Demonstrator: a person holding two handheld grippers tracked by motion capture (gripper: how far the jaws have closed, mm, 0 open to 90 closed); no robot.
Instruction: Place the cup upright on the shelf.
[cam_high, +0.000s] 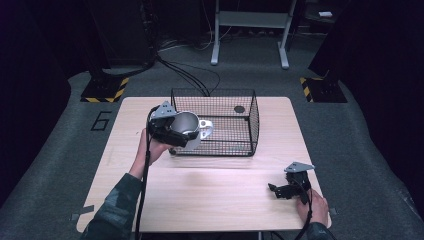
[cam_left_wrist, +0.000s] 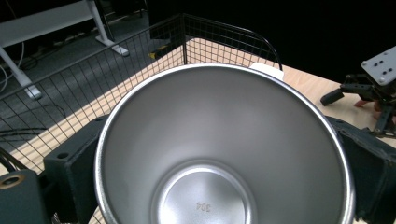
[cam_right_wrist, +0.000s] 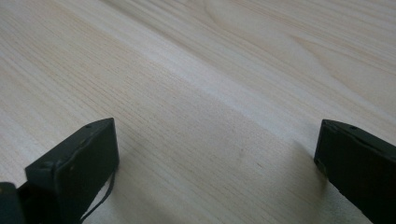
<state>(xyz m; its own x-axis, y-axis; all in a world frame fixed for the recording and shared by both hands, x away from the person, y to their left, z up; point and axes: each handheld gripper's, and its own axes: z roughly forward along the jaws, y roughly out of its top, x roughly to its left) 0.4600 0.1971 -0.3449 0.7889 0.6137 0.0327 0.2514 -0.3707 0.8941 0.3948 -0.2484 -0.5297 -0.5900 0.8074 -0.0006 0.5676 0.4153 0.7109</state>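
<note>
Steel, and bright inside, the cup (cam_high: 186, 125) is clamped between the jaws of the left gripper (cam_high: 170, 131), held up off the table (cam_high: 210, 195) at the near left corner of the black wire basket (cam_high: 248, 125). Its mouth tilts toward the camera above, and a white handle juts over the basket's left wall. In the left gripper view the cup's (cam_left_wrist: 219, 149) round floor carries a small stamped number, with one black jaw pressed to each side of the rim. The basket sits at the far middle of the table. The right gripper (cam_high: 282, 189) rests low near the table's near right corner, jaws spread wide and empty over bare wood (cam_right_wrist: 196, 93).
</note>
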